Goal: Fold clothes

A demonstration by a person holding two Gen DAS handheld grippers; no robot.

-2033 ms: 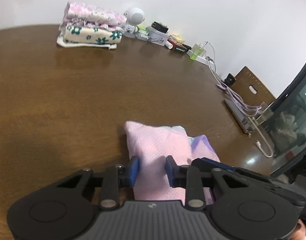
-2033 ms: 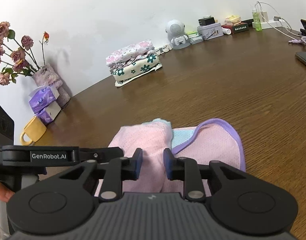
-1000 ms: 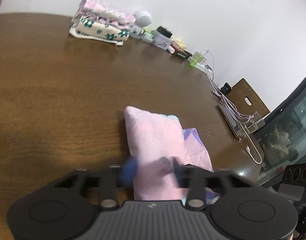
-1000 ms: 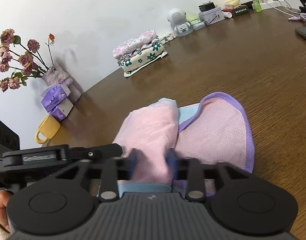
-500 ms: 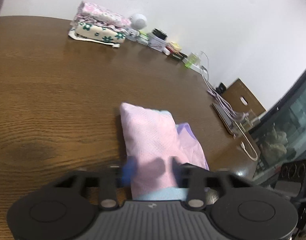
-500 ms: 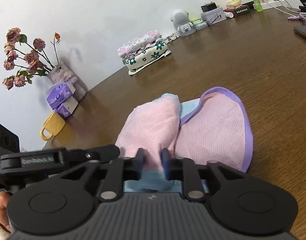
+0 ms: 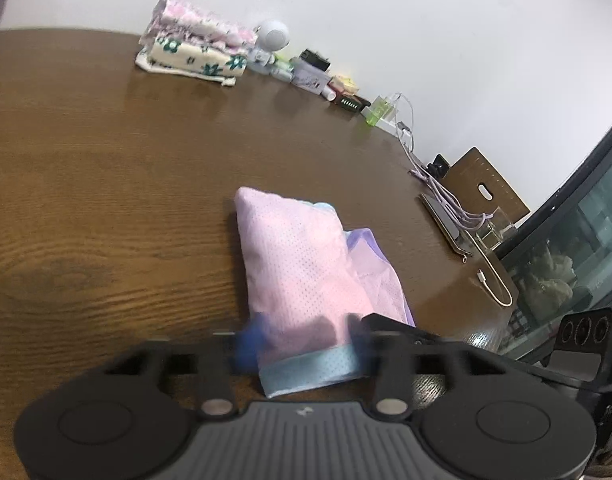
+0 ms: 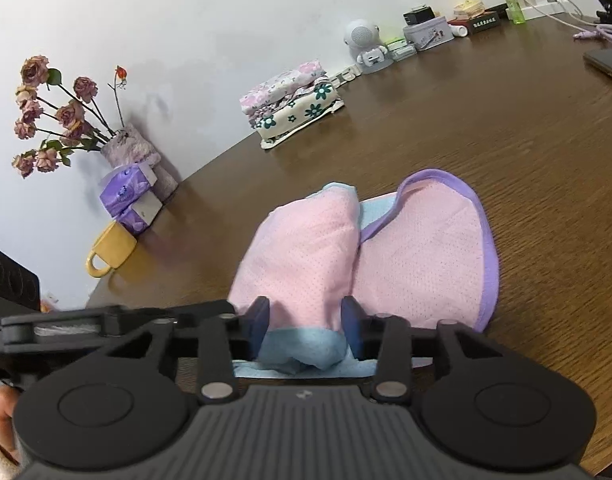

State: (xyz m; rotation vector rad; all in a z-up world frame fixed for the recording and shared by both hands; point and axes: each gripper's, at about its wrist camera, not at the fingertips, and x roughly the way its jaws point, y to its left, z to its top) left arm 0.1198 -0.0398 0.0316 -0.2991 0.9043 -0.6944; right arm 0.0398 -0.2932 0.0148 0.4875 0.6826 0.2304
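Two grippers over one garment on a brown wooden table (image 7: 106, 184).

Pink garment (image 8: 317, 248): mesh cloth with a light blue hem and a purple-edged flap; lies near the table's front edge, partly folded, one layer lapped over the other.

Left gripper (image 7: 304, 346): fingers blurred, spread to either side of the garment's blue hem end; cloth sits between them, but contact cannot be told.

Right gripper (image 8: 306, 326): fingers (image 8: 260, 318) apart, straddling the bunched pink fold near the hem; no firm pinch visible.

Stack of folded flowered clothes (image 8: 292, 100): at the far edge by the wall, well apart from the garment.

Small white robot figure (image 8: 363, 42): just beside the stack.

Vase of dried roses (image 8: 132, 150), purple tissue packs (image 8: 128, 192), yellow mug (image 8: 110, 254): grouped at the left edge in the right wrist view.

Phone and cables (image 7: 445, 216): right side in the left wrist view.
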